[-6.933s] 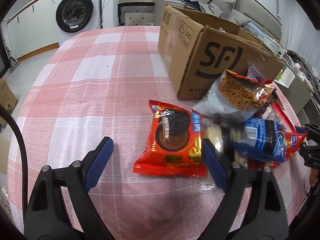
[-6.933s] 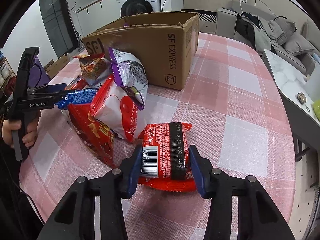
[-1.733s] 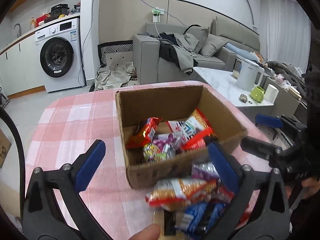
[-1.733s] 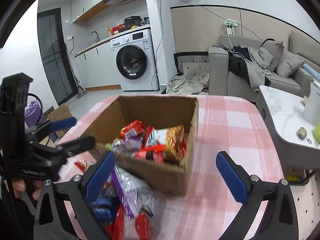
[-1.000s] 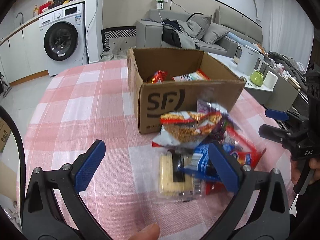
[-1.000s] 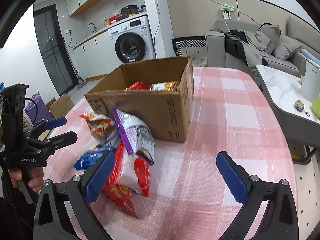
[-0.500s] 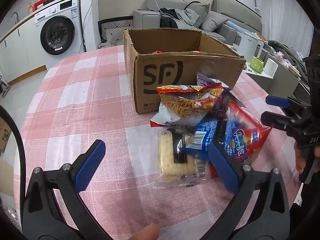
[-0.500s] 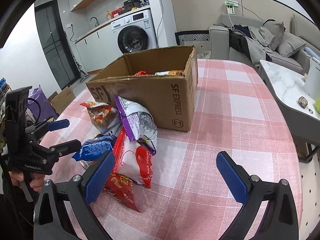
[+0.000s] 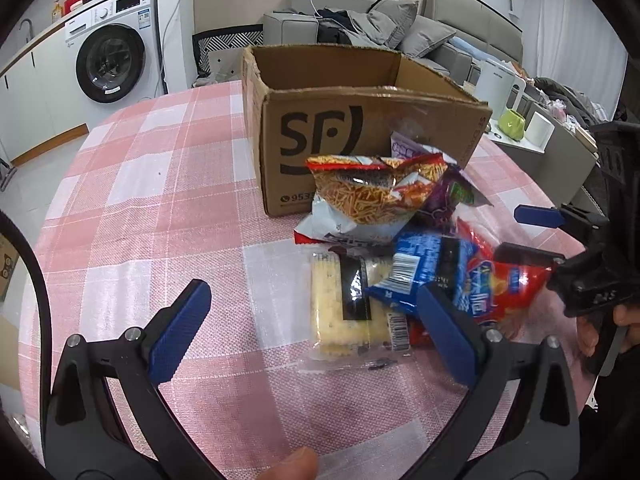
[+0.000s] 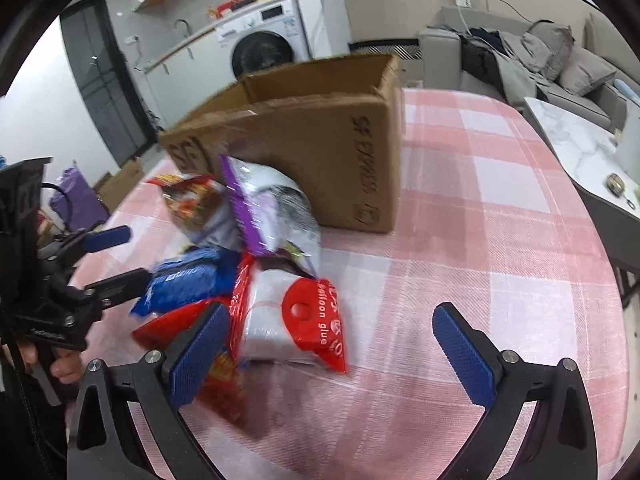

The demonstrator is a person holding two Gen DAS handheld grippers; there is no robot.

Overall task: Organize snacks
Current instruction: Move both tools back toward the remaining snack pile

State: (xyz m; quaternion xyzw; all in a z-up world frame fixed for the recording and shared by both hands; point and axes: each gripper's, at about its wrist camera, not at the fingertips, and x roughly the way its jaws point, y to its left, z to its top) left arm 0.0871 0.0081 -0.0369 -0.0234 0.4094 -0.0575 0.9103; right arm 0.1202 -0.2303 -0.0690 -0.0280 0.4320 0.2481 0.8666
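An open cardboard box (image 9: 360, 136) marked SF stands on the pink checked tablecloth (image 9: 160, 208); it also shows in the right wrist view (image 10: 320, 140). A pile of snack packs lies in front of it: a noodle snack bag (image 9: 368, 196), a clear cracker pack (image 9: 348, 304), a blue pack (image 9: 424, 272), a red chip bag (image 9: 504, 284), a purple-edged bag (image 10: 272, 208) and a red-and-white pack (image 10: 296, 320). My left gripper (image 9: 316, 328) is open and empty, low over the cracker pack. My right gripper (image 10: 332, 352) is open and empty, just above the red-and-white pack.
A washing machine (image 9: 112, 60) and a grey sofa (image 9: 360, 24) stand beyond the table. A marble side table (image 10: 580, 148) with a kettle (image 9: 500, 84) is to the right. The table's right edge (image 10: 612, 264) is near.
Both grippers came down from above the box, after the earlier red packs went in, and moved closer to the snack pile. Both stay open.
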